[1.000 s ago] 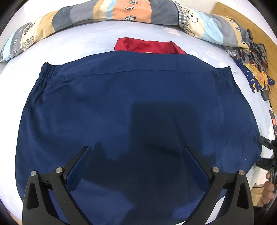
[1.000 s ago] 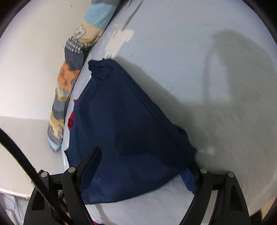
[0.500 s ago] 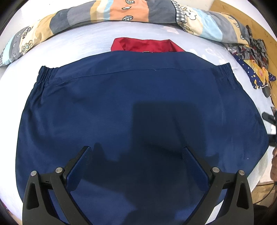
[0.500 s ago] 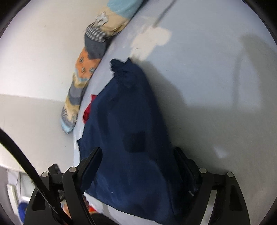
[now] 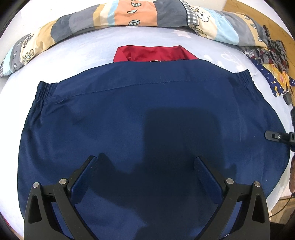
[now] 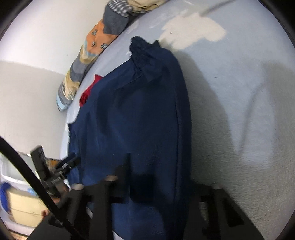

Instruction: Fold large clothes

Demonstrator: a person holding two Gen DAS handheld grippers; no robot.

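Note:
A large navy garment (image 5: pixel 143 114) with elastic cuffs lies spread on a pale blue bed (image 5: pixel 77 49). A red garment (image 5: pixel 153 54) peeks out from under its far edge. My left gripper (image 5: pixel 145 164) is open and hovers over the near part of the navy cloth. In the right wrist view the same navy garment (image 6: pixel 140 118) shows from its right side, with one edge lifted into a fold between the fingers. My right gripper (image 6: pixel 156 184) is blurred and its jaws stand narrower around the cloth. Its tip also shows in the left wrist view (image 5: pixel 276 136).
A patchwork quilt (image 5: pixel 129 14) lies rolled along the far edge of the bed. A heap of patterned clothes (image 5: pixel 272 61) sits at the far right by a wooden headboard (image 5: pixel 258 13). A white wall (image 6: pixel 36 37) and a storage box (image 6: pixel 20 199) show at left.
The right gripper has moved in along the garment's right edge and its jaws have narrowed on the cloth, lifting it into a fold. The left gripper has stayed open and drifted slightly.

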